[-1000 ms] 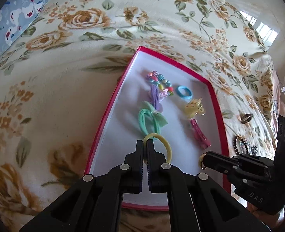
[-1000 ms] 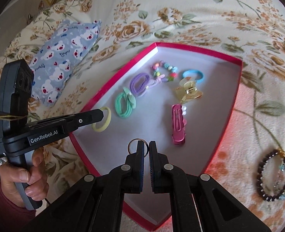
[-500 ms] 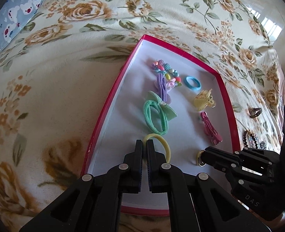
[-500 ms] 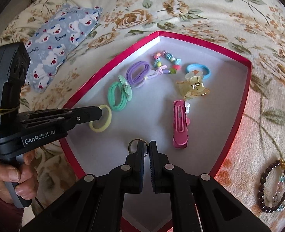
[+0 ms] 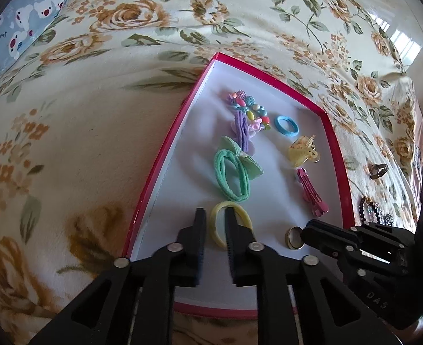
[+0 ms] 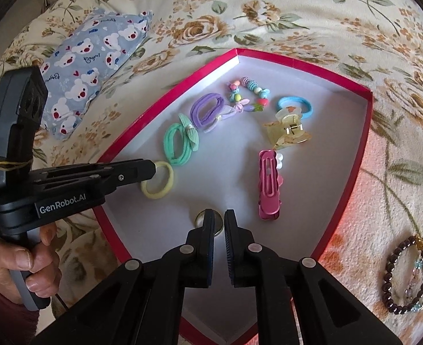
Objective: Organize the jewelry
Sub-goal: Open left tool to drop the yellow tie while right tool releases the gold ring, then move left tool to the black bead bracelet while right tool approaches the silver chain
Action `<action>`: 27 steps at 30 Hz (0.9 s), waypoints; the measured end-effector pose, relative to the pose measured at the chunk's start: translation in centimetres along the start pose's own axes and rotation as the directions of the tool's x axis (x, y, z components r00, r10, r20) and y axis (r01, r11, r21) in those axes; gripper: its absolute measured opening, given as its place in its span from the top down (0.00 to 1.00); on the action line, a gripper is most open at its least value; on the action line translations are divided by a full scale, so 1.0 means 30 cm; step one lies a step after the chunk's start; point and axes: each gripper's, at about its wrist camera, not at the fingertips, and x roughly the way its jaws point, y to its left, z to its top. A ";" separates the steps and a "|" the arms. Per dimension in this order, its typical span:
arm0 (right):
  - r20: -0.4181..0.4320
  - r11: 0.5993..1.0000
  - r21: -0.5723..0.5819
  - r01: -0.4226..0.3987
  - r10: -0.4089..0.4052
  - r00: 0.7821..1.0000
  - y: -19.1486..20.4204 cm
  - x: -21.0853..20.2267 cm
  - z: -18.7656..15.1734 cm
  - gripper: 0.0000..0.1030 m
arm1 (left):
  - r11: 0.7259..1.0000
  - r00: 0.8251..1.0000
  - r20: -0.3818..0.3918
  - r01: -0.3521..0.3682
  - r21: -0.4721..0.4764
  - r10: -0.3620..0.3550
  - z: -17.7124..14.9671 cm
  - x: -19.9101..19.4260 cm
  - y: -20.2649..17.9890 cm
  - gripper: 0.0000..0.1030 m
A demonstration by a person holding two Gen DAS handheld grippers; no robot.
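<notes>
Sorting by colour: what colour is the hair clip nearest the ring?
Pink hair clip, clearest in right wrist view.

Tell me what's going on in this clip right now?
A person with two handheld grippers is sorting accessories into a red-rimmed tray on a floral bedspread. The left gripper stands open over a yellow hair tie; the right gripper has opened at a gold ring. Bracelets lie outside the tray.

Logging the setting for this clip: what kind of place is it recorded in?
Most likely a bedroom at home, with the work done on a bed. The red tray of hair ties and clips sits on a soft floral blanket, and a small bear-print pillow lies beside it. A bright window shows at the far edge.
</notes>
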 end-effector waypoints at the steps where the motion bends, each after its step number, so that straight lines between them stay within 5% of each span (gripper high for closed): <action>1: 0.005 1.000 0.006 -0.005 0.005 1.000 -0.003 -0.009 0.000 0.89 | 1.000 1.000 0.001 0.000 -0.001 0.000 -0.003 -0.006 -0.002 0.83; 9: 0.091 0.998 0.067 -0.009 0.002 0.996 -0.061 -0.151 -0.042 0.63 | 1.000 0.999 0.046 0.007 -0.018 -0.006 -0.023 -0.086 -0.016 0.67; 16: 0.154 0.984 0.173 0.038 -0.065 0.986 -0.187 -0.297 -0.127 0.57 | 0.998 0.996 0.063 0.060 -0.009 -0.060 -0.058 -0.133 -0.069 0.50; 27: 0.186 0.925 0.359 0.124 -0.202 0.962 -0.409 -0.475 -0.312 0.49 | 0.988 0.991 0.005 0.132 0.083 -0.133 -0.090 -0.126 -0.236 0.40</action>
